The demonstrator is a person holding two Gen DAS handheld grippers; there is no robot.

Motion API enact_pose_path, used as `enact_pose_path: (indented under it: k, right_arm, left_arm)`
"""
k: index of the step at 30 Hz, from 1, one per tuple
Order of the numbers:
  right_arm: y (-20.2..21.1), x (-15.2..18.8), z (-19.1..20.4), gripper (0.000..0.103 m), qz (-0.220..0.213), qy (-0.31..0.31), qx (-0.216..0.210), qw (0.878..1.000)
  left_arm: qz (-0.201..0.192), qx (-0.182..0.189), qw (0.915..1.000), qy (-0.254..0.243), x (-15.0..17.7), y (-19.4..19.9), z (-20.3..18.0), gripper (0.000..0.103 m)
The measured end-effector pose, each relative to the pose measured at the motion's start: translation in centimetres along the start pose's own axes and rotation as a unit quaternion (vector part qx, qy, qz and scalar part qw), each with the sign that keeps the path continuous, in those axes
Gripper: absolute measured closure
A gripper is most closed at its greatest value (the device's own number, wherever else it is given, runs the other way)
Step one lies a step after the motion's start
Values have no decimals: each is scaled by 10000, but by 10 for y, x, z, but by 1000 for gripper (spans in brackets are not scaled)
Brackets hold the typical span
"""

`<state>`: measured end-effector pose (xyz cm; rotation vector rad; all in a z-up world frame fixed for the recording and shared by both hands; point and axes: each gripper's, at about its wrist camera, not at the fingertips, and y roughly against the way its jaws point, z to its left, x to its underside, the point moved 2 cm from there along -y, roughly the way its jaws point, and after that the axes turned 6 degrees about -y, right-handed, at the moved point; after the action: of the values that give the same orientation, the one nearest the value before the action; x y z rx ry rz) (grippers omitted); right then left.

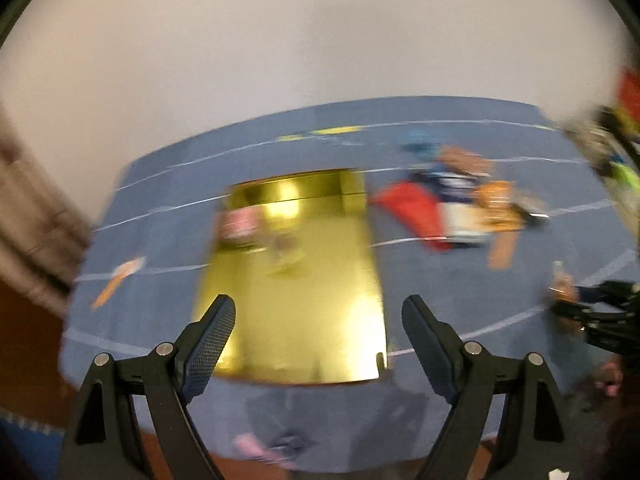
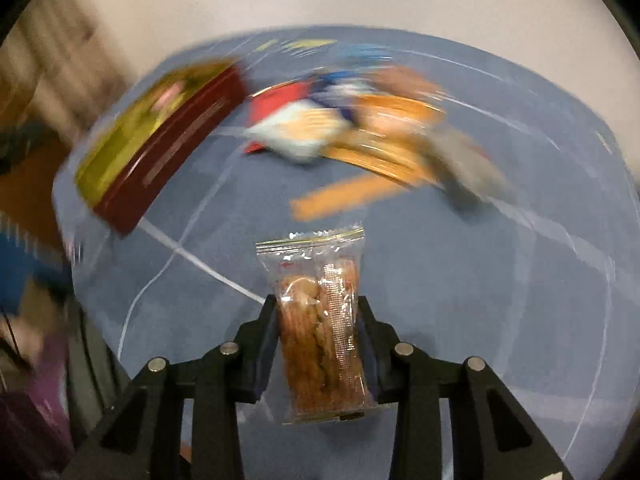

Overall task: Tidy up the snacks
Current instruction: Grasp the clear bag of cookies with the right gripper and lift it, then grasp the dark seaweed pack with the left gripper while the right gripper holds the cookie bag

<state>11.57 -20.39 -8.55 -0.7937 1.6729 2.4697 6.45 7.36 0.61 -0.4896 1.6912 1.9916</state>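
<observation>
The cookie pack [image 2: 320, 320] sat pinched between the right claw [image 2: 318, 312] jaws, tin [image 2: 160, 148] ahead to its left; best carry it level over the rim before letting go. Left claw [image 1: 318, 320] hung spread above the tin [image 1: 296, 280]

Both views smear with motion, so the heap of snack packets [image 1: 452, 208] on the blue cloth [image 1: 168, 240] is only streaks of red, orange and navy, no label readable. Inside the gold box [image 1: 296, 280] a pinkish packet [image 1: 240, 222] blurs past telling what it is. From the left wrist, the right gripper [image 1: 592, 312] is cut off by the frame's edge, its grip unclear there.
</observation>
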Motion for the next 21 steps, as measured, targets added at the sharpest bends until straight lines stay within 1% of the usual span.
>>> enact_pose_path:
  k: [1,2,4,6,7,9,10,12,13,14,16,17,18,19,20,21]
  right_arm:
    - [17,13,-16,66,-239,-490,-92,9985]
    - [26,19,-24,66,-384,-786,-142,9961]
    - [47,34,-40,66,-683,-1403,-220,9875]
    - [61,38,-53,66,-860,-1701,-240,9814]
    - [70,37,-60,66,-1020,-1790,-325,9780]
    - [78,33,-61,66,-1228,-1779,-378,9756]
    - [83,37,-61,66,-1313,-1733,-384,9753]
    - [80,37,-60,66,-1323,-1699,-434,9756]
    - [79,38,-61,66,-1303,-1719,-528,9750]
    - [79,38,-63,66,-1298,-1745,-587,9743]
    - [82,37,-69,66,-1354,-1796,-708,9718]
    - [85,38,-72,66,-1410,-1814,-727,9705]
    - [91,38,-77,66,-1498,-1857,-747,9682]
    - [95,40,-83,66,-1562,-1916,-783,9658]
    - [99,41,-88,66,-1617,-1992,-834,9629]
    - [102,42,-93,66,-1667,-2079,-913,9595]
  left_arm:
    - [-2,383,9991,-181,-11,-1,-20,20]
    - [2,584,9979,-278,-17,-3,-33,20]
    - [96,1145,9921,-507,-35,-9,-67,20]
    - [207,1653,9839,-651,-55,-19,-101,21]
    - [359,1892,9790,-666,-66,-26,-117,21]
    - [738,2462,9647,-569,-82,-41,-145,21]
    - [828,2551,9623,-446,-89,-47,-155,21]
    - [933,2496,9636,-215,-104,-59,-172,21]
    - [1075,2461,9631,-149,-112,-70,-183,21]
    - [1254,2451,9613,-50,-118,-81,-191,22]
    - [1692,2456,9538,358,-127,-112,-204,28]
    - [1829,2463,9506,474,-129,-121,-207,37]
    - [2000,2478,9459,617,-129,-132,-211,48]
    - [2158,2501,9409,754,-132,-146,-217,52]
    - [2260,2459,9391,811,-133,-155,-220,55]
    - [2385,2360,9382,852,-134,-166,-226,55]
